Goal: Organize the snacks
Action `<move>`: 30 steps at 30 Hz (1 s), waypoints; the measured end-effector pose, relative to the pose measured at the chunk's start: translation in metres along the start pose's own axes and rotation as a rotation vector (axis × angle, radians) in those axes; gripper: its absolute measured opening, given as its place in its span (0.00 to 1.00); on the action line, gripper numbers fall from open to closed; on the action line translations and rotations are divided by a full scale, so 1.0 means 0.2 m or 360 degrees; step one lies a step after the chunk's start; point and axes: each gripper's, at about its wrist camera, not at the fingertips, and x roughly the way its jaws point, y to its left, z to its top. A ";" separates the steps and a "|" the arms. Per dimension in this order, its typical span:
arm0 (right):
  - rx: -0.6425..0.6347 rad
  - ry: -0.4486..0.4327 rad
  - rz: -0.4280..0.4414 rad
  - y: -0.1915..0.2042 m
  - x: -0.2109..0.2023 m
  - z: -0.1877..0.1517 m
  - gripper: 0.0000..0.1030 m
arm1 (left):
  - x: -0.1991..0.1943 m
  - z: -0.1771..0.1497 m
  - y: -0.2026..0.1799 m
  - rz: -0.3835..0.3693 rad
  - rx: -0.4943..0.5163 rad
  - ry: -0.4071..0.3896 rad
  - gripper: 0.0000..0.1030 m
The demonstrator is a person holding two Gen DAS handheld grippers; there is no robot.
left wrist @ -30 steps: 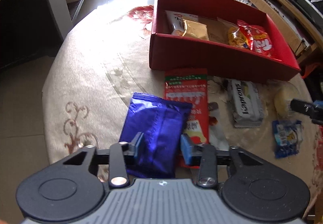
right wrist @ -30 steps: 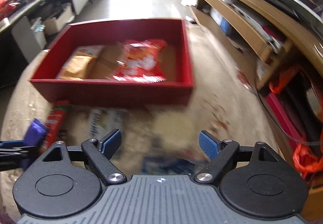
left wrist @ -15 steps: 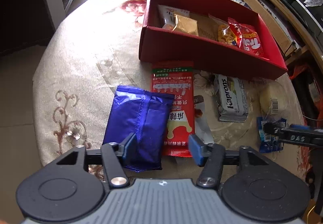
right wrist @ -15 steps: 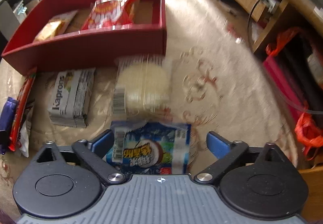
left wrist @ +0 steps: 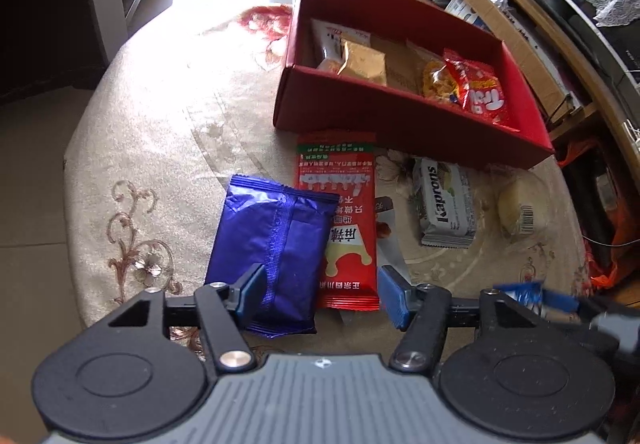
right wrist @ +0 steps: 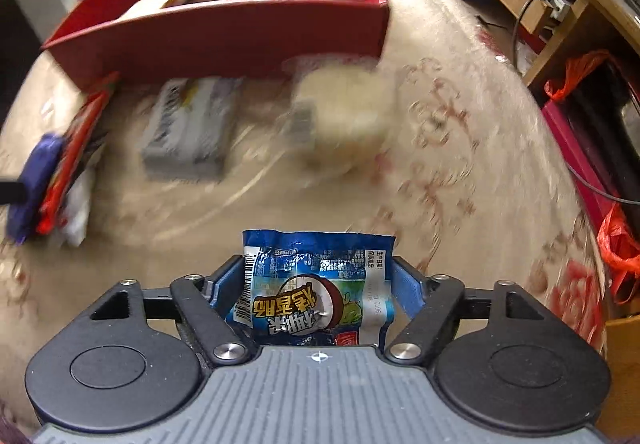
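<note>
My left gripper (left wrist: 322, 294) hangs low over the near ends of a blue foil packet (left wrist: 272, 244) and a long red packet (left wrist: 340, 204), both flat on the tablecloth. Its jaws are opening and its pads press on neither. In the right wrist view my right gripper (right wrist: 316, 284) has a blue-and-white coconut snack packet (right wrist: 316, 284) between its pads; the jaws are closing and both pads touch the packet's sides. That packet stays sharp while the table blurs. The red box (left wrist: 400, 120) stands beyond, holding a red bag (left wrist: 480, 92) and a gold packet (left wrist: 362, 60).
A grey Kaprons packet (left wrist: 444, 200) and a pale yellow packet (left wrist: 516, 208) lie on the round table in front of the box (right wrist: 240, 40). Wooden shelves run along the right, and an orange bag (right wrist: 616, 248) hangs past the table's right edge.
The left jaws let go of the blue foil packet and spread wider. The right gripper came down over the blue-and-white packet and its jaws closed in on it.
</note>
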 end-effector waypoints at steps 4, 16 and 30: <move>-0.0042 -0.0023 0.0059 0.05 -0.06 -0.04 0.78 | -0.01 -0.01 0.04 0.0028 -0.0039 -0.0011 0.58; -0.0087 -0.0095 0.0251 0.13 -0.14 0.00 0.78 | 0.15 0.02 0.09 0.0178 -0.0071 0.0017 0.60; -0.0120 -0.0115 0.0276 0.14 -0.18 -0.01 0.78 | 0.00 -0.19 0.07 0.0089 -0.0028 0.0063 0.37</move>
